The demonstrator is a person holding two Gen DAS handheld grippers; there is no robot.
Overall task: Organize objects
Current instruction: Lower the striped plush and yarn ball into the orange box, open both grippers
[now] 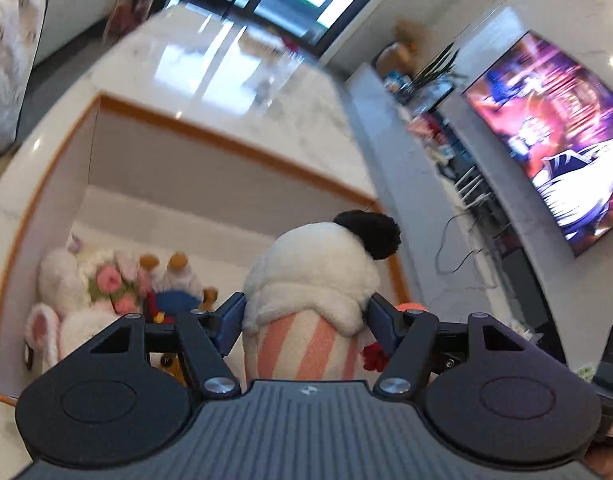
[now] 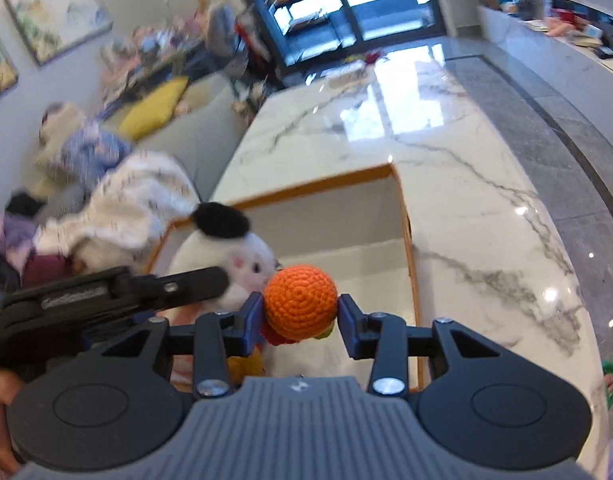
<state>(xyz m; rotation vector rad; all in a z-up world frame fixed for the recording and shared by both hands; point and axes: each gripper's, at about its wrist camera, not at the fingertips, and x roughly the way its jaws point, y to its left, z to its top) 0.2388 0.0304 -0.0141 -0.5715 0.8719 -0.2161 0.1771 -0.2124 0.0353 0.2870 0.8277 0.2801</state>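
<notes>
The left gripper (image 1: 304,318) is clamped on a plush toy (image 1: 314,280) with a white fluffy top, a black ear and a pink-striped lower body; the two blue pads press into its sides at the seam between fluff and stripes, probably because that waist is the narrowest, firmest place to squeeze. The right gripper (image 2: 300,314) is closed on a crocheted orange ball (image 2: 300,300), one pad at each side of it, with red and yellow knitted parts hanging below. Both toys are held above the open box (image 1: 234,140) with the orange rim, which suggests they are about to be lowered in. Inside, against the far-left corner in the left view, lie a white rabbit toy (image 1: 62,300), a bunch of pink flowers (image 1: 110,280) and a small doll (image 1: 176,280). The box rests on a marble table (image 2: 466,200).
</notes>
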